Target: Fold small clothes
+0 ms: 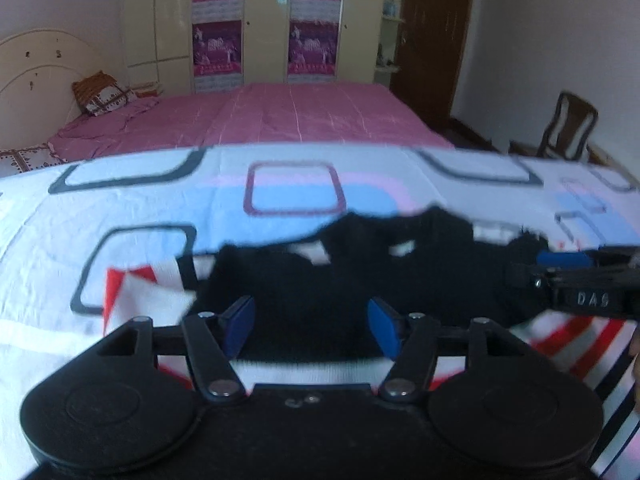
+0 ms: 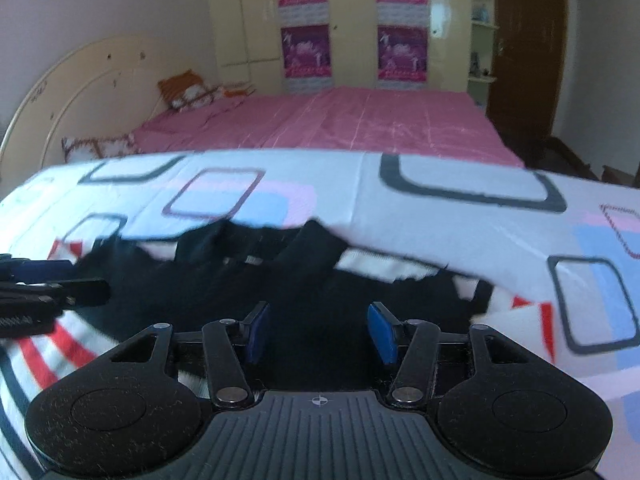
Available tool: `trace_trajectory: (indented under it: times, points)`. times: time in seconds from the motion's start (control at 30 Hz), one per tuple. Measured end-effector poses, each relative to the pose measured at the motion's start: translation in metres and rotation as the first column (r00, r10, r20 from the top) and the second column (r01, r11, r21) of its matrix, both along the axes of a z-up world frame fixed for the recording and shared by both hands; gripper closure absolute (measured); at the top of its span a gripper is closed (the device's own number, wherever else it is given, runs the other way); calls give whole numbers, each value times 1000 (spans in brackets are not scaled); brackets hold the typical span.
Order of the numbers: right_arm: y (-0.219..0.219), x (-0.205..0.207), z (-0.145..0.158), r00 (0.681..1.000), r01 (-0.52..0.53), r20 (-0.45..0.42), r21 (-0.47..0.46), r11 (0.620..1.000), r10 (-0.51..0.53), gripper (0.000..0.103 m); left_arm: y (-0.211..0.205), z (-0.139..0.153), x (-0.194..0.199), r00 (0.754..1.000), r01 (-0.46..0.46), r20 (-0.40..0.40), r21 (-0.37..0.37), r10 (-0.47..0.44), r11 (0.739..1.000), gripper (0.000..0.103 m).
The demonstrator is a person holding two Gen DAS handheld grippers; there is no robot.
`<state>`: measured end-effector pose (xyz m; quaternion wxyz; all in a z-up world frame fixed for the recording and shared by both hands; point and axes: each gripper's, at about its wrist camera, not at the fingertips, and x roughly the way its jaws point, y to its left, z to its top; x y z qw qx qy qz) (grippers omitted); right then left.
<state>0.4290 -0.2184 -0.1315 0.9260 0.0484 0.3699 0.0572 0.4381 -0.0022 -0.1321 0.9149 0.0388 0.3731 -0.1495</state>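
Patterned white bedsheet [image 1: 120, 200] lay beneath your released left claw [image 1: 311, 330] and right claw [image 2: 318, 334]; between them sprawled the soft black-and-striped knit garment [image 1: 320, 280], probably light and floppy; pinch its hem corners.

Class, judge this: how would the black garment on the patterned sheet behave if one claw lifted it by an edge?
The black garment lies crumpled with wavy edges, so it would probably droop limply. It looks thin, likely light. It might drag the striped cloth beneath.
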Motion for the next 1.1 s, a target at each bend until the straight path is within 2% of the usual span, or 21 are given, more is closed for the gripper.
trace_trajectory:
  times: [0.13,0.2,0.27,0.33,0.43,0.53,0.63,0.7,0.77,0.87,0.93,0.97,1.1]
  points:
    - [-14,-13,-15,1000,22,-15,-68,997,-23,49,12,-20,-8,1000,-11,-11,72,12,997,39]
    - [-27,-19,-19,998,57,-14,-81,995,-58,49,27,-24,-11,1000,-20,1,52,20,998,39]
    - [-40,-24,-21,996,91,-16,-65,994,-92,49,33,-23,-14,1000,-25,13,71,24,997,39]
    - [-43,-26,-23,995,94,-11,-87,992,-95,49,37,-22,-18,999,-28,21,90,27,996,39]
    - [-39,-30,-17,995,101,-12,-99,990,-102,49,43,-19,-22,999,-50,8,90,50,995,40]
    - [-31,-42,-2,998,70,12,-19,997,-70,49,45,-6,-32,997,-76,0,60,76,995,45]
    - [-6,-55,6,1000,-3,28,-10,1000,3,49,38,7,-50,998,-54,15,5,54,999,44]
    - [12,-62,4,998,-52,22,-12,999,52,49,29,10,-60,1000,-21,18,-6,21,1000,44]
    - [23,-65,-3,997,-71,10,-54,996,71,49,21,7,-68,1000,4,7,1,-4,1000,44]
    - [12,-72,-15,999,-40,-13,-51,998,39,49,25,-8,-73,1000,-6,-22,32,7,999,41]
    - [-2,-78,-17,1000,-14,-20,-45,999,13,49,38,-16,-74,999,-26,-32,21,27,999,38]
    - [-9,-82,-17,1000,-4,-28,-40,999,3,49,43,-17,-74,999,-33,-33,18,33,999,34]
    - [-24,-96,-14,999,34,-37,-19,999,-35,49,49,-14,-79,999,-29,-34,30,30,999,34]
